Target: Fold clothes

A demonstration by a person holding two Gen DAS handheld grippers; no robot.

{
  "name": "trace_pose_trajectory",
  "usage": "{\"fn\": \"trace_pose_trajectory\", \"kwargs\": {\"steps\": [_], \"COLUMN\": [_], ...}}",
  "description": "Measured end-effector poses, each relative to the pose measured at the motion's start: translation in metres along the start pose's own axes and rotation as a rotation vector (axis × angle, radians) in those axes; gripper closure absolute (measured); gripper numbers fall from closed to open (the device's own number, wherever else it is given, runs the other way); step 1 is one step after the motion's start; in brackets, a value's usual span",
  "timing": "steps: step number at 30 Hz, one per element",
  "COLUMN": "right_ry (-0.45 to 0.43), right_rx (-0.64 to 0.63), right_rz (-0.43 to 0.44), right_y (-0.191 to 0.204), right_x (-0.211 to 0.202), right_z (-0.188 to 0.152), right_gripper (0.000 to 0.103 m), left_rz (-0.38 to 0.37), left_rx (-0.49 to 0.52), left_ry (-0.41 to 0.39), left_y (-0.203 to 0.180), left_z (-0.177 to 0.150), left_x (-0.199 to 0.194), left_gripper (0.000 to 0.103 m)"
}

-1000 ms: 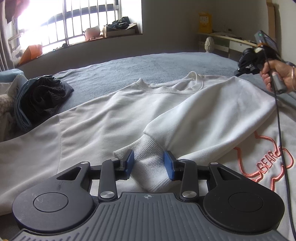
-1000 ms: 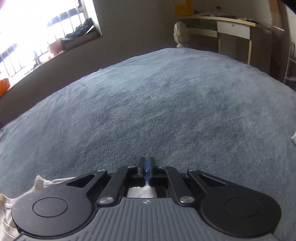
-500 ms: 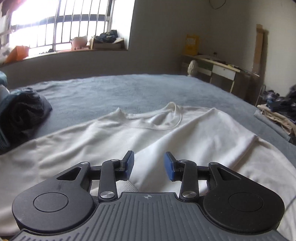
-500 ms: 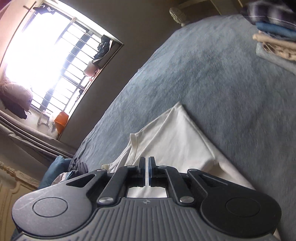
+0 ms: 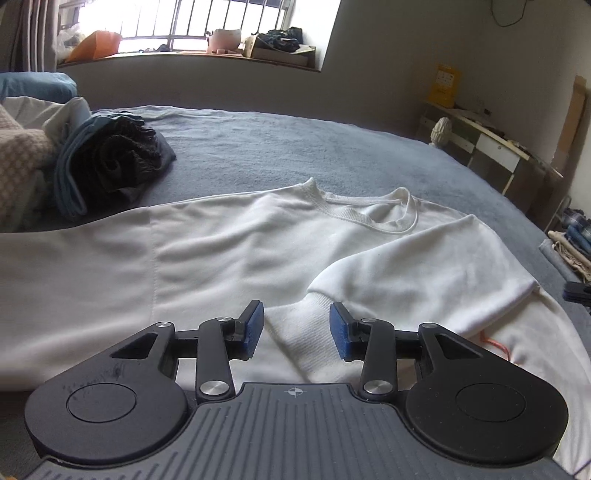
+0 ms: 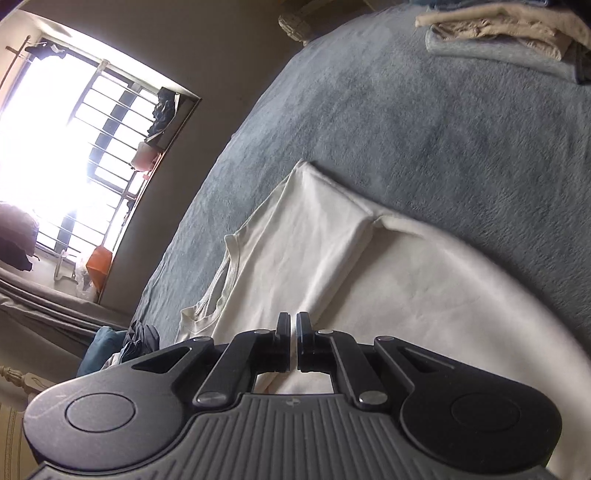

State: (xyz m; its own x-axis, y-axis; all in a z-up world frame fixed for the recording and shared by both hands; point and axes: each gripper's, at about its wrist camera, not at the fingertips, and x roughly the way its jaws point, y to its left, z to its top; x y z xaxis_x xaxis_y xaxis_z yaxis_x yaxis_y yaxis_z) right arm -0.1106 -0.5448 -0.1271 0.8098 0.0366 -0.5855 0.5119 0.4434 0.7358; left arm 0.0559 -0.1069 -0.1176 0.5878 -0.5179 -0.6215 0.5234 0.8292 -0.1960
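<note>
The grey-blue bedspread (image 5: 295, 147) fills the field ahead of both grippers and carries every garment in view. The white sweatshirt (image 5: 221, 258) lies flat on it directly ahead of the left gripper (image 5: 296, 329), collar (image 5: 369, 218) at the far end and body running off to the left. One sleeve (image 5: 424, 273) is folded across the chest from the right, and its ribbed cuff (image 5: 306, 332) lies between the left gripper's blue pads (image 5: 255, 328). The left jaws stand wide apart, one pad on each side of the cuff; whether either pad touches the fabric cannot be determined. An orange printed line (image 5: 498, 343) shows on the sweatshirt just right of the left gripper. A bundle of dark and blue clothes (image 5: 107, 162) sits on the bedspread far ahead and to the left of the left gripper, well apart from the collar. A stack of folded clothes (image 5: 569, 240) lies at the far right edge of the left wrist view. In the right wrist view, which is rolled to one side, the right gripper (image 6: 293, 325) is over the sweatshirt (image 6: 406, 295), with the folded sleeve (image 6: 314, 229) ahead of its tips. Its jaws are drawn together to a narrow slit, with nothing held between them. The barred window (image 6: 85, 147) appears far ahead to its left, and the folded stack (image 6: 498, 29) far ahead to its right.
</note>
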Motion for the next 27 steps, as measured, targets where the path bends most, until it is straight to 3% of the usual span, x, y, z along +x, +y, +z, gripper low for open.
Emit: {"fn": "trace_pose_trajectory", "kwargs": {"steps": [4,7,10,14,17,21,27], "right_ry": [0.057,0.101,0.091,0.110,0.145,0.142,0.131], "right_rx": [-0.059,-0.192,-0.363,-0.524,-0.603,-0.588,-0.605], "right_rz": [0.071,0.066,0.047,0.081,0.053,0.048,0.051], "right_y": [0.037,0.074,0.111,0.145,0.152,0.136,0.133], "right_x": [0.055,0.091,0.113,0.129,0.142,0.151,0.149], "right_z": [-0.030,-0.060,-0.097,-0.147,-0.172,-0.175,-0.178], "right_gripper": [0.100,0.100,0.100,0.100,0.100,0.100,0.100], "left_rz": [0.090,0.133,0.168,0.219,0.258,0.313,0.392], "left_rx": [0.008,-0.023,-0.107,-0.237,-0.336,-0.487,-0.823], "left_ry": [-0.014,-0.023,-0.041,-0.084,-0.116,-0.174,-0.286], "left_y": [0.012,0.028,0.050,0.082,0.105,0.138,0.202], "left_z": [-0.017,-0.030,-0.040,-0.048,-0.052,-0.057,-0.066], "left_x": [-0.030,-0.051,-0.065,-0.076,-0.082,-0.093,-0.112], "left_gripper": [0.063,0.060,0.060,0.059,0.058,0.046,0.037]}}
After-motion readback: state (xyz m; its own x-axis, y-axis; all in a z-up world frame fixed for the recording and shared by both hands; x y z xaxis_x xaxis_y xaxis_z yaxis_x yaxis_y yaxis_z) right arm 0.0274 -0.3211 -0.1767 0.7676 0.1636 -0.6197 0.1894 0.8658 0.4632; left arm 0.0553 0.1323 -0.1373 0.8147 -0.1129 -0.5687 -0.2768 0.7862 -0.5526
